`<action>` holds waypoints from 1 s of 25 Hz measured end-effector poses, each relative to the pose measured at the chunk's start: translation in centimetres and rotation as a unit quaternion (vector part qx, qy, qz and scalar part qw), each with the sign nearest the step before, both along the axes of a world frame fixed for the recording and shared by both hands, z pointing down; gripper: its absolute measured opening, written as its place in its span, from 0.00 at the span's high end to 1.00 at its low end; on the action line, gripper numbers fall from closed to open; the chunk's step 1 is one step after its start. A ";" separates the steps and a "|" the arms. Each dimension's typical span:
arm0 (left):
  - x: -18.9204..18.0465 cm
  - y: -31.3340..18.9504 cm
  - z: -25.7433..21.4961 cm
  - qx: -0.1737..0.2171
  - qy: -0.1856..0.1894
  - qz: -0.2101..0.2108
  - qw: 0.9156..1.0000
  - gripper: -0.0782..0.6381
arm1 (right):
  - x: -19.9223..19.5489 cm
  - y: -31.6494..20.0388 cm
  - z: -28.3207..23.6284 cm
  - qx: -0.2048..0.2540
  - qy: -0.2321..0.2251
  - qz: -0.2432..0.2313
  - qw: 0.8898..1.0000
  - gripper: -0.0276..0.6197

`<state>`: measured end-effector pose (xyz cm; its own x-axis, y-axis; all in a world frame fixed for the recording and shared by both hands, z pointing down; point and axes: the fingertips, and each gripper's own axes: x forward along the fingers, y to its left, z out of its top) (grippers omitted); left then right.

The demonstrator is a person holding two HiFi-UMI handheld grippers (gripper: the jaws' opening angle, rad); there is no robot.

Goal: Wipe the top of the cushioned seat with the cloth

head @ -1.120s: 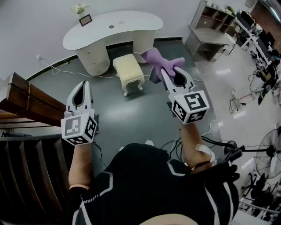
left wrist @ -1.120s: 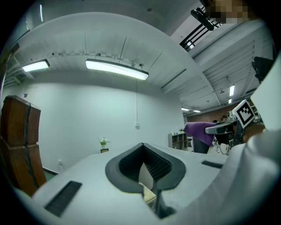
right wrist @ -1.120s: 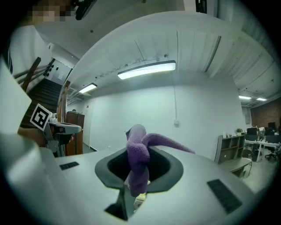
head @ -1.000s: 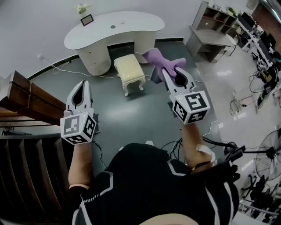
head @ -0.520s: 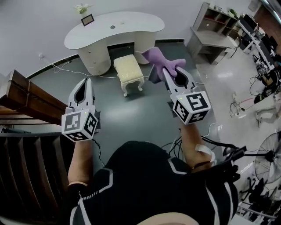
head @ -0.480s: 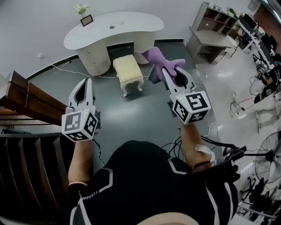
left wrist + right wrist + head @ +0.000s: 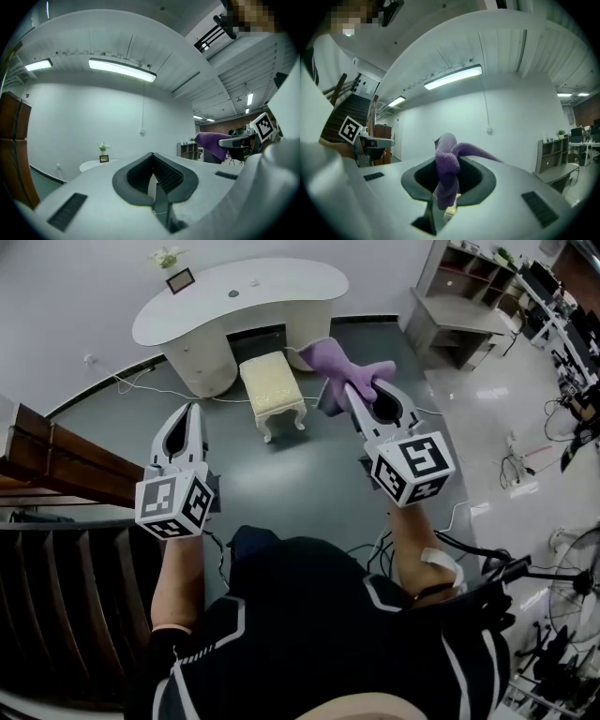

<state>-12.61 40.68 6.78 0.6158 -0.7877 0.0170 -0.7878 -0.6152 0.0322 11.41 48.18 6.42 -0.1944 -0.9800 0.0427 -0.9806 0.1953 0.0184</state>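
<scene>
**Above open grey floor, cloth held off the seat**

Nearest the person, both forearms reach forward with the marker cubes facing up. The left gripper (image 7: 192, 411) has its jaws pressed together with nothing between them. The right gripper (image 7: 350, 390) is clamped on the cloth (image 7: 339, 365), a fuzzy purple fabric that bunches and flops over the jaw tips. Beyond them a broad stretch of smooth grey floor (image 7: 281, 486) lies open between the dark wooden stair (image 7: 58, 474) at left and a grey shelf unit (image 7: 461, 322) at right. Farther on, the cushioned seat (image 7: 270, 381), a cream, textured square pad on curved white legs, stands at the front edge of a white kidney-shaped desk (image 7: 234, 298).
</scene>
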 end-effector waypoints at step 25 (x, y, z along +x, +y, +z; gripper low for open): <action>-0.3 -21.4 0.9 0.014 -0.003 0.049 0.999 0.89 | -2.0 -22.0 2.1 -0.031 0.014 0.010 0.999 0.83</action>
